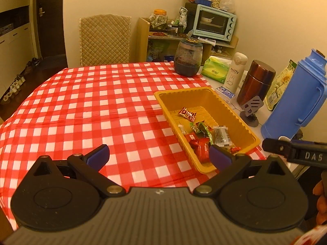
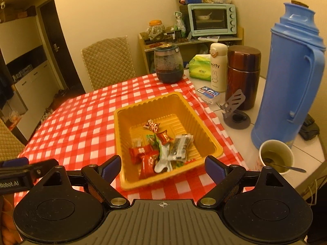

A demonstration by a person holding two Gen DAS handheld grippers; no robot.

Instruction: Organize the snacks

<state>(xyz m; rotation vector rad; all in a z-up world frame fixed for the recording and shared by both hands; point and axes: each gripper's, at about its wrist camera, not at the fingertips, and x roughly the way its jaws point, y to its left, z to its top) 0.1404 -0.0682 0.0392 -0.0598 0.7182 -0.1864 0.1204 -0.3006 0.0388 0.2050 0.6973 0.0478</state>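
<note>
Both claws are spread wide and hold nothing: the left claw [image 1: 159, 156] hangs over the checked cloth [image 1: 81, 106] at the near-left corner of the yellow tray [image 1: 163, 97], and the right claw [image 2: 162, 166] hangs just before the tray's near rim [image 2: 143, 184]. The snacks [image 2: 161, 153] lie all together in the near half of the tray, a heap of red, green and clear wrappers, with one red candy [image 1: 187, 113] a little apart toward the far side. You see no loose snack on the cloth in either view, so the gathering looks almost finished, though the near edge of the bench is hidden under the claws and I cannot be sure of it. To finish well, keep both claws above the tray rim so you do not push the light tray along the smooth cloth. On the right side, take care of the paper cup [image 2: 276, 156] with liquid and a spoon, and of the tall blue flask [image 2: 290, 77] behind it; a wide sweep there can tip them. If one piece is still missing, take it by the middle of the wrapper, not by the twisted end.
</note>
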